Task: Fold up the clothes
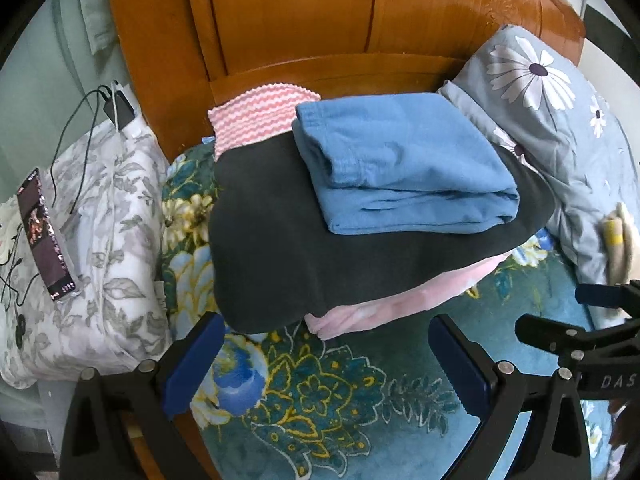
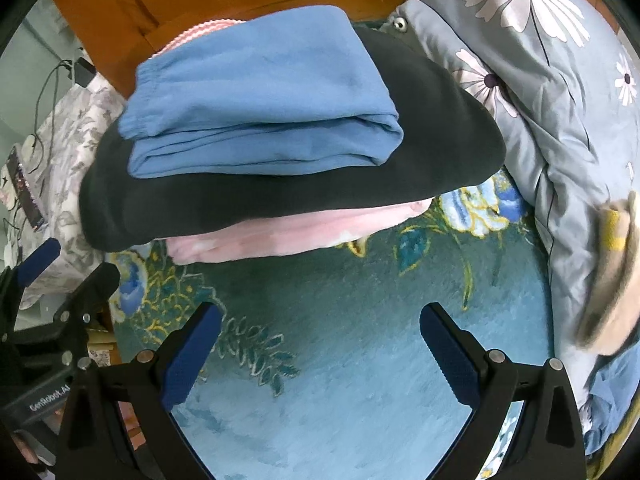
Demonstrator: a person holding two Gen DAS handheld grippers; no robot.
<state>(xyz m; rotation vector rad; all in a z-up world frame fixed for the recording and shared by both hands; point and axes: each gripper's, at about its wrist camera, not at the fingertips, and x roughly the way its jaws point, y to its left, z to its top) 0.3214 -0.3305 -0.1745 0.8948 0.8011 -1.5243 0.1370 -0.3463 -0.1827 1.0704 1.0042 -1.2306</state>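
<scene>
A stack of folded clothes lies on the teal flowered bedspread (image 1: 320, 392) near the headboard. A folded blue garment (image 1: 400, 160) (image 2: 260, 104) is on top, over a dark grey garment (image 1: 288, 248) (image 2: 280, 188), with a pink one (image 1: 380, 304) (image 2: 288, 232) at the bottom. A pink-and-white wavy cloth (image 1: 256, 116) lies behind the stack. My left gripper (image 1: 324, 344) is open just in front of the stack, holding nothing. My right gripper (image 2: 320, 336) is open too, a short way before the pile, empty.
A wooden headboard (image 1: 300, 20) rises behind the stack. A grey daisy-print pillow (image 1: 560, 120) (image 2: 540, 80) lies to the right, with a beige cloth (image 2: 612, 272) on it. On the left sits a grey leaf-print cushion (image 1: 100, 240) with a phone (image 1: 44, 236) and cables.
</scene>
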